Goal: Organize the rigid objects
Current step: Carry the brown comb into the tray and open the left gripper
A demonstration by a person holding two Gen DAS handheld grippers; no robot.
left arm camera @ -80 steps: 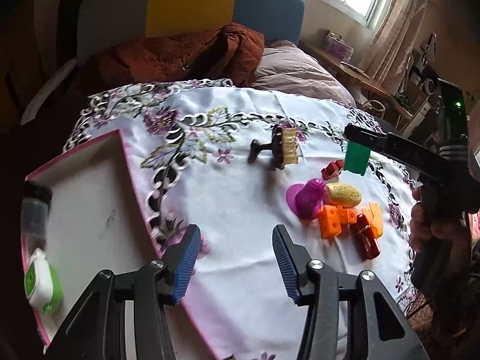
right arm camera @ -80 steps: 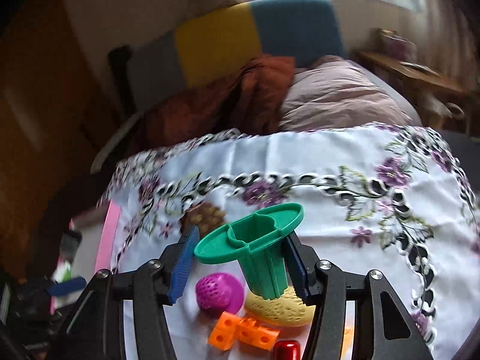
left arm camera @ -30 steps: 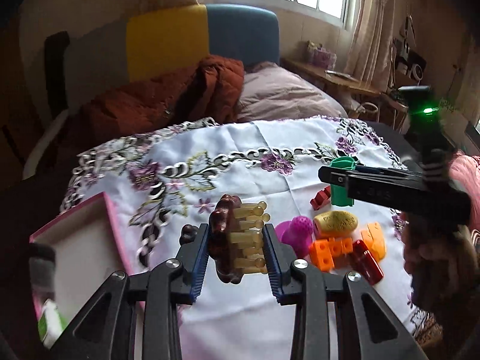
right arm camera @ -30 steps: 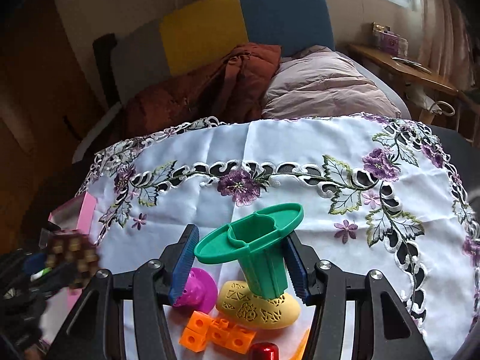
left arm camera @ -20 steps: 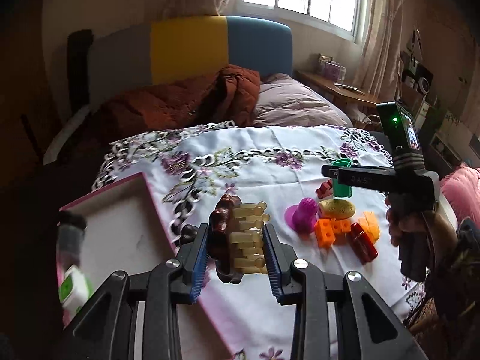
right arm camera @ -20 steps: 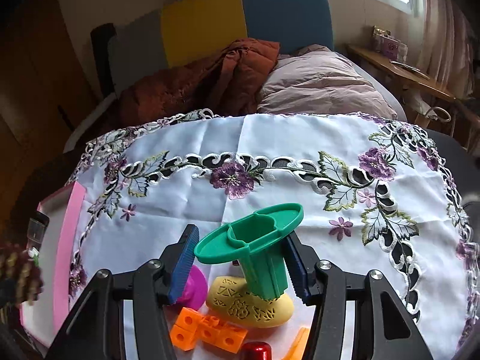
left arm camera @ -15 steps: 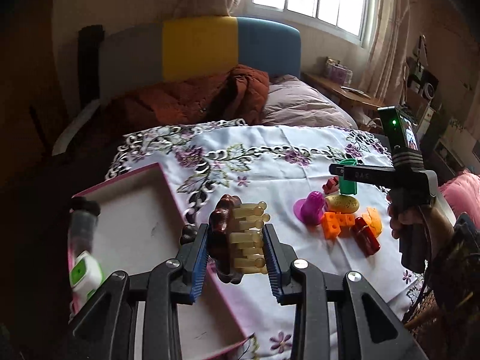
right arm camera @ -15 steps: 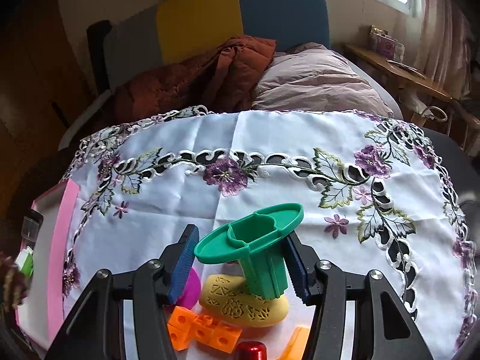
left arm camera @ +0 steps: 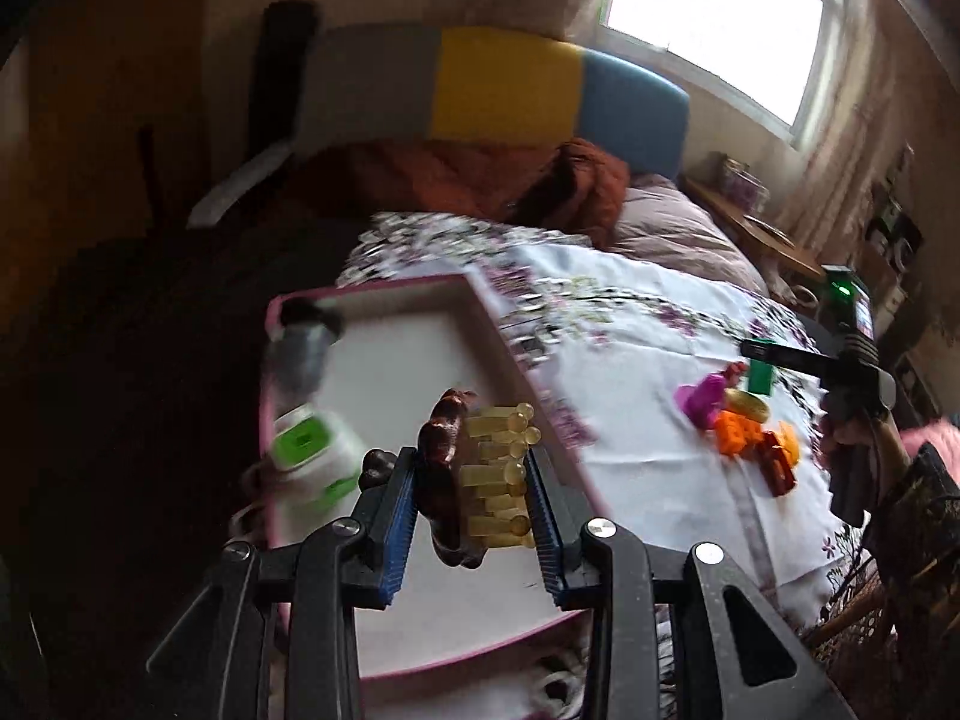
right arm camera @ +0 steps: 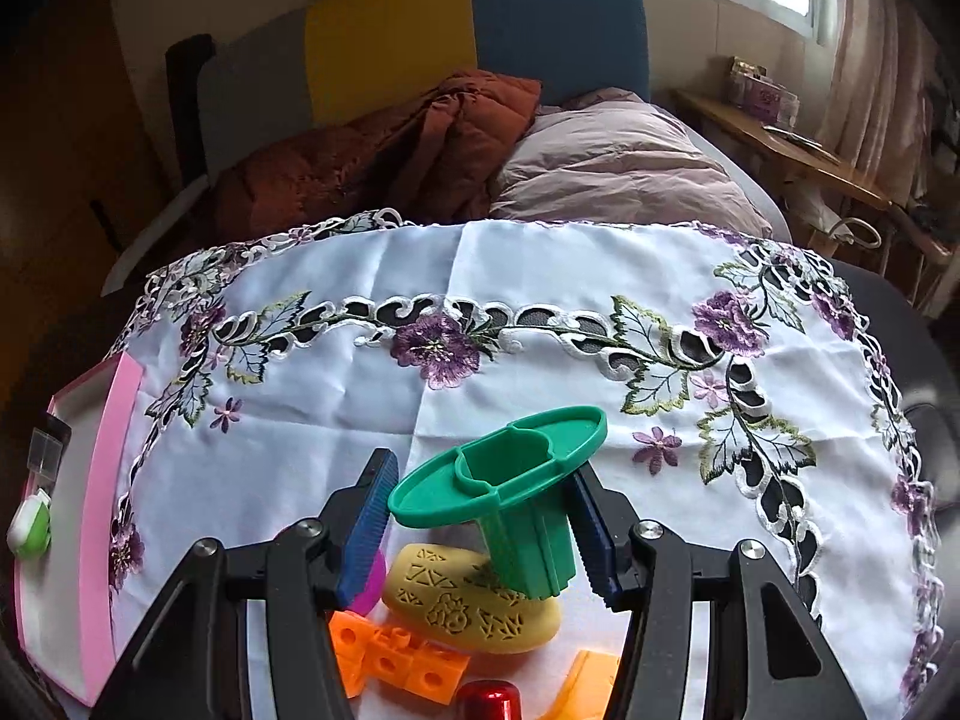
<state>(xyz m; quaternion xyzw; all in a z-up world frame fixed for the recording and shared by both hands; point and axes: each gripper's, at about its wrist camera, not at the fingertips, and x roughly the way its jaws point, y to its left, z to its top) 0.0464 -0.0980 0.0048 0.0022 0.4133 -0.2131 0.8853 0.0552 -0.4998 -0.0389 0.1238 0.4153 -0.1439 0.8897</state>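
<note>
My left gripper (left arm camera: 471, 510) is shut on a brown hairbrush with amber bristles (left arm camera: 474, 468) and holds it above the pink-rimmed white tray (left arm camera: 414, 354). The tray holds a green-and-white bottle (left arm camera: 312, 456) and a clear jar with a black lid (left arm camera: 300, 348). My right gripper (right arm camera: 480, 534) is shut on a green plastic funnel-shaped toy (right arm camera: 516, 498), held above the toy pile: a yellow patterned piece (right arm camera: 468, 606), orange blocks (right arm camera: 390, 660), a magenta piece (right arm camera: 369, 588) and a red piece (right arm camera: 492, 702). The pile (left arm camera: 738, 426) and the right gripper (left arm camera: 780, 354) also show in the left wrist view.
A white tablecloth with purple flower embroidery (right arm camera: 540, 348) covers the table. The tray (right arm camera: 90, 480) sits at its left edge. A bed with a rust blanket (right arm camera: 390, 162) and a pillow (right arm camera: 612, 174) lies behind. A wooden shelf (right arm camera: 804, 156) stands at the right.
My left gripper closed on the hairbrush, lifted it and carried it left, from over the cloth to over the tray. My right gripper kept the green toy and barely moved.
</note>
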